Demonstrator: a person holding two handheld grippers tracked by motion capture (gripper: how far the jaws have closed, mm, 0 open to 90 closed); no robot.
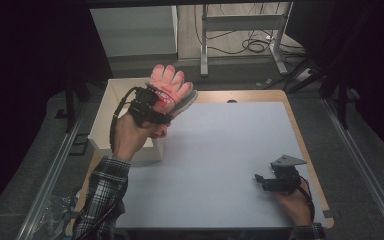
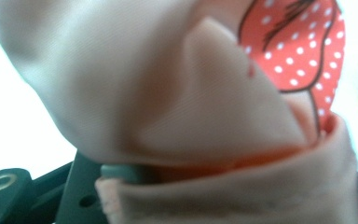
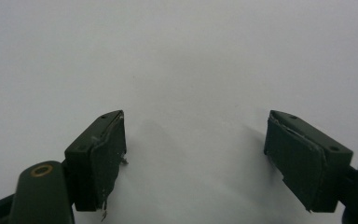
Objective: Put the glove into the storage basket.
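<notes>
Up at the table's far left corner, the left gripper (image 1: 161, 102) holds a pink glove (image 1: 169, 85) in the air, its jaws clamped on the glove's cuff end, the glove's fingers pointing up and away. Below and behind it stands a white box (image 1: 111, 107) against the table's left edge — what lies inside cannot be told from above. The grey mat (image 1: 220, 155) spreads wide and bare between the two hands, with open room across the middle and toward the far edge. Near the front right corner the right gripper (image 1: 261, 180) rests low — jaws spread apart, nothing between them. Its own view shows both black pads (image 3: 102, 158) over plain mat. The left gripper view, close up, shows pale fabric folds and a red patch with white dots (image 2: 298, 42).
</notes>
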